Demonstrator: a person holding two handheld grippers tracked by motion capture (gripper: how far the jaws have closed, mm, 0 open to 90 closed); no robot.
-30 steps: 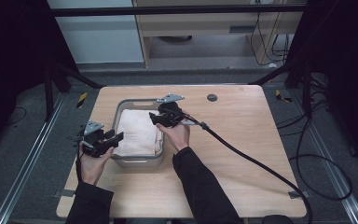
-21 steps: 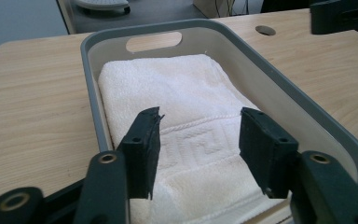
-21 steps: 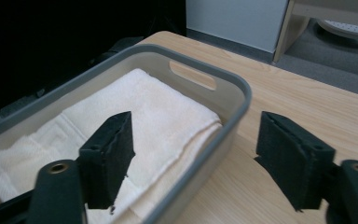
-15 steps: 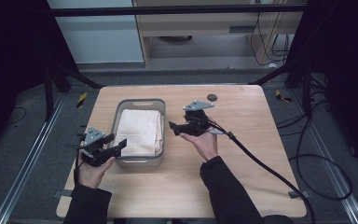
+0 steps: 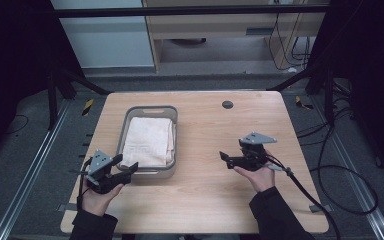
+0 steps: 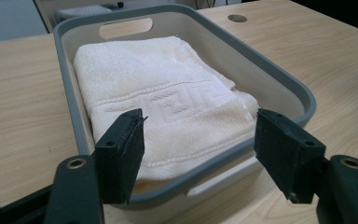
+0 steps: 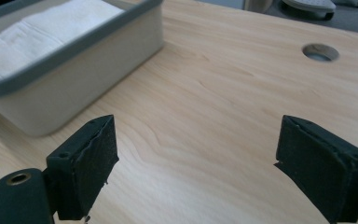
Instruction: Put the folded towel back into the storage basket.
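Note:
A folded cream towel [image 5: 149,141] [image 6: 168,100] [image 7: 32,30] lies flat inside a grey-rimmed tub [image 5: 128,118] [image 6: 279,79] [image 7: 79,70] on the left half of the wooden table. My left gripper [image 5: 130,168] [image 6: 200,154] is open, held low at the tub's near left corner, jaws aimed at the towel's near edge with nothing between them. My right gripper [image 5: 225,159] [image 7: 196,163] is open over bare wood to the right of the tub, well apart from it, holding nothing.
A round cable hole [image 5: 227,104] [image 6: 237,18] [image 7: 320,52] sits in the tabletop [image 5: 205,200] at the far middle. A black cable [image 5: 325,210] trails from the right gripper off the table's right front. Dark frame posts stand at both sides.
Both grippers have drawn back toward the near edge. The right one left the tub and moved right and nearer; the left one slid nearer to the tub's front corner. The towel stays in the tub.

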